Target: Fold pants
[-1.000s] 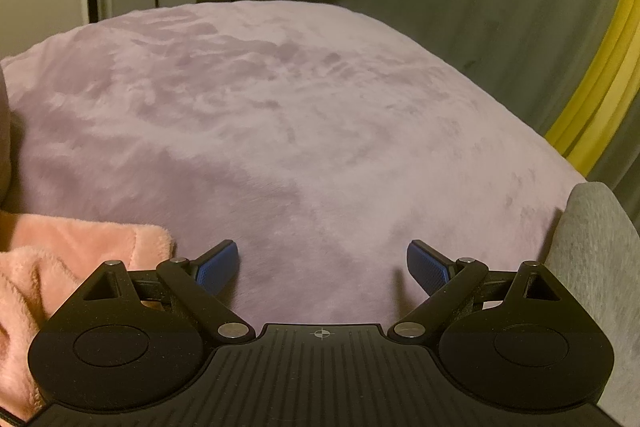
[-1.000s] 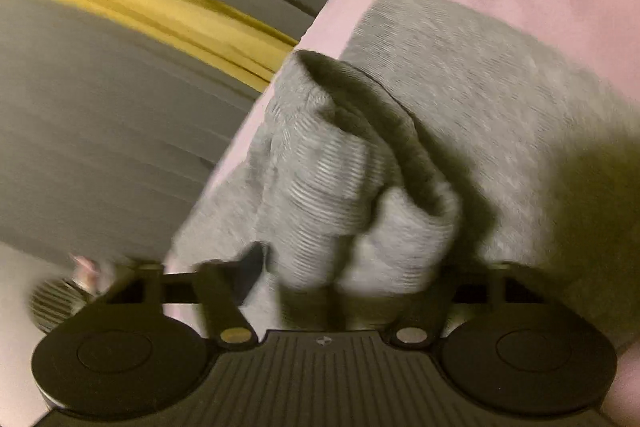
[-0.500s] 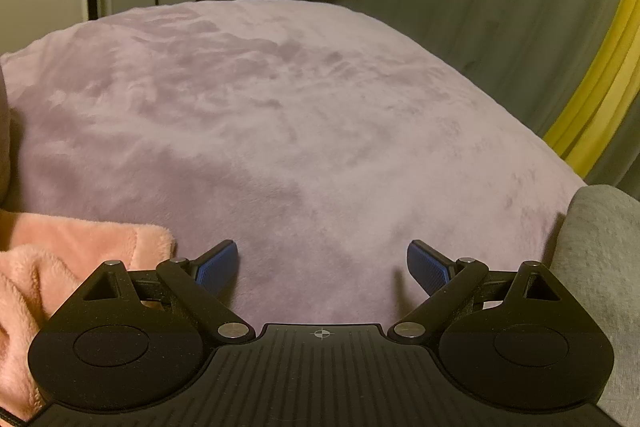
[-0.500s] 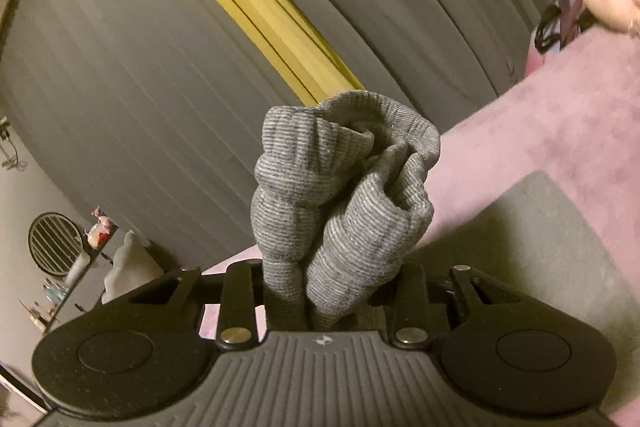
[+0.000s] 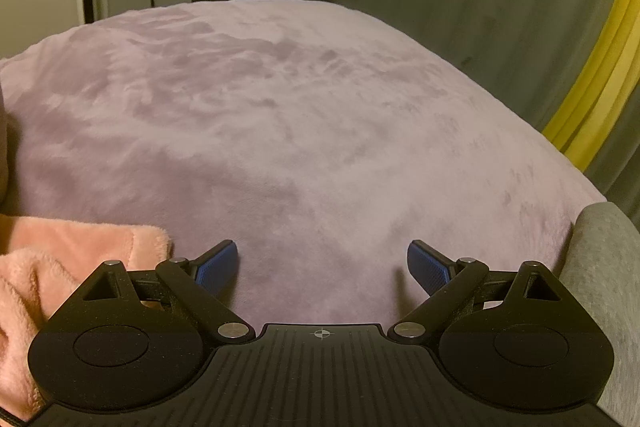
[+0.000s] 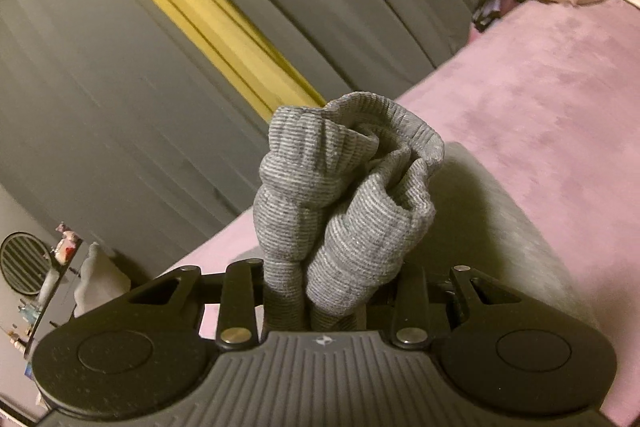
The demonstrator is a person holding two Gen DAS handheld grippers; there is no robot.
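Right tool (image 6: 324, 291) lifted, gripping pants (image 6: 344, 203)

Right gripper (image 6: 326, 303) pads hidden by bunched grey pants (image 6: 344, 203).

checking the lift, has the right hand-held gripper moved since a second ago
Yes. The right hand-held gripper, shut on the bunched grey pants, has risen and tilted up: the yellow curtain stripe and bedspread now show beyond the cloth.

Your pants (image 6: 344, 211) are ribbed grey knit cloth; the bedspread (image 5: 280, 131) beneath is matt, brushed plush (pink fleece (image 5: 60, 267) beside it).
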